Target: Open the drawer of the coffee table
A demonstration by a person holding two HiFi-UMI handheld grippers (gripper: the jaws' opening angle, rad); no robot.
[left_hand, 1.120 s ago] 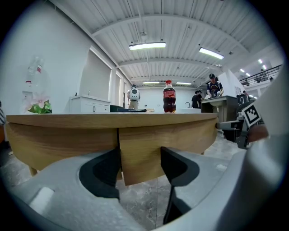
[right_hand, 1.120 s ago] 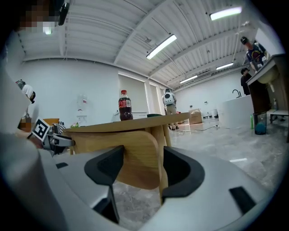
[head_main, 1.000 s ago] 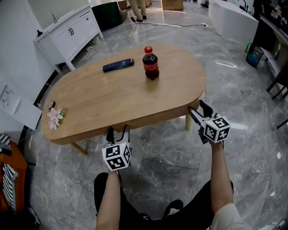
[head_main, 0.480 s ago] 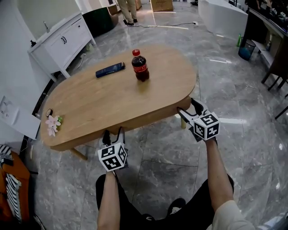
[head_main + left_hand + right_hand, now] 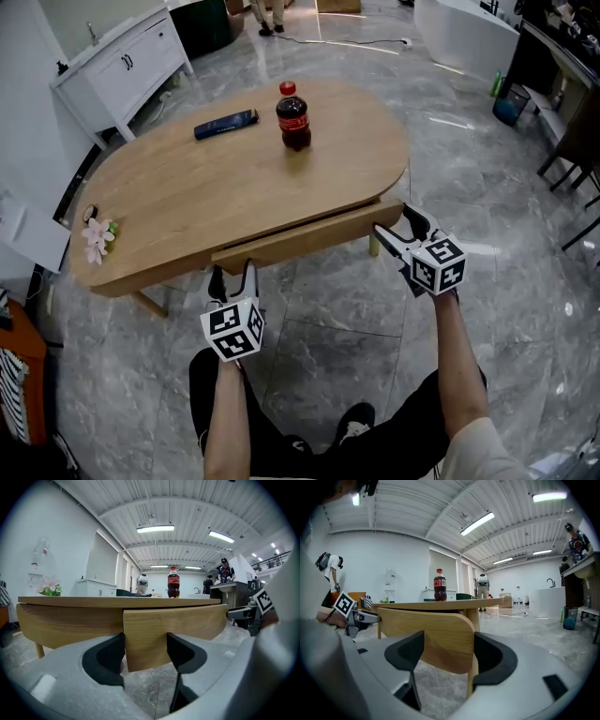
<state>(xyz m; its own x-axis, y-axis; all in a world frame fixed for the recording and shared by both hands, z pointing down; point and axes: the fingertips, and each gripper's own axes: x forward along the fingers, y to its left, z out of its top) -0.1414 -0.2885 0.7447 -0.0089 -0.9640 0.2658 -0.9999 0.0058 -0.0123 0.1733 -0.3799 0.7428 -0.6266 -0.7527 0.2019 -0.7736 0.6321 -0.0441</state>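
Observation:
The oval wooden coffee table [image 5: 216, 187] has its drawer front [image 5: 309, 234] standing a little way out from under the top. My left gripper [image 5: 232, 274] is at the drawer's left end, with its jaws apart. In the left gripper view the wood of the drawer front [image 5: 187, 620] fills the gap between the left gripper's [image 5: 145, 648] pads, and the panel runs on past the right pad. My right gripper [image 5: 394, 227] straddles the drawer's rounded right end [image 5: 436, 634] with widely spread jaws. I see no pad of the right gripper [image 5: 449, 653] pressing on the wood.
On the table top stand a cola bottle [image 5: 293, 117], a dark remote [image 5: 225, 124] and a small pink flower [image 5: 96, 236]. A table leg [image 5: 375, 246] stands just behind the drawer's right end. A white cabinet [image 5: 122, 66] is at the far left. The floor is grey marble.
The drawer front has slid out from under the table top toward me. The right gripper has come back with it and its jaws have spread wider. The left gripper has hardly moved.

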